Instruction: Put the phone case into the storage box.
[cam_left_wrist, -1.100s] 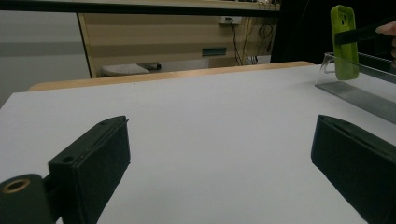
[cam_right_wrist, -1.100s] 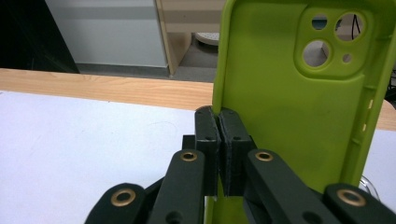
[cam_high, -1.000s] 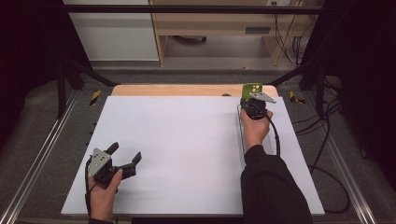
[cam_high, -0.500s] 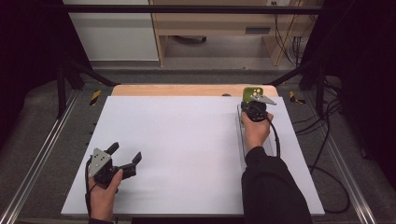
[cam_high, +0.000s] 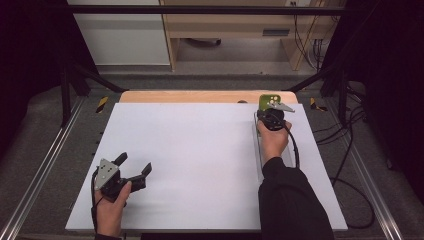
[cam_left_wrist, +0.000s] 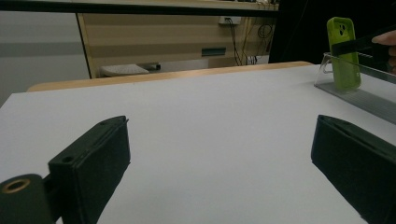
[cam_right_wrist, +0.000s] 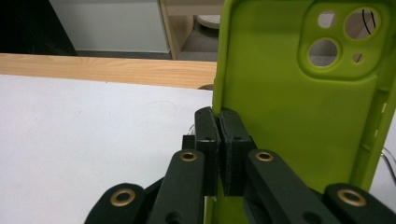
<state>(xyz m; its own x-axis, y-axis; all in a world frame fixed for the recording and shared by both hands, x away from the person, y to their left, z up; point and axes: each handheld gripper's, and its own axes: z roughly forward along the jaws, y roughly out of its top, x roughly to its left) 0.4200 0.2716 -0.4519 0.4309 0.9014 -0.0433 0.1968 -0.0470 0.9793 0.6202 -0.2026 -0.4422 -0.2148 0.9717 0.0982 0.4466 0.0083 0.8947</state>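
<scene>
A lime-green phone case stands upright at the far end of a clear plastic stand on the right of the white board. In the right gripper view the case shows its camera cut-outs, and my right gripper is shut on its left edge, the two pads pressed together on the rim. From above, the right gripper sits just behind the case. My left gripper rests near the front left of the board, open and holding nothing. The left gripper view shows its jaws wide apart, with the case far off to the right.
The white board covers most of the table, and a strip of wooden tabletop shows behind it. Metal rails run along both sides. Cables lie on the floor to the right. Shelving stands beyond the table.
</scene>
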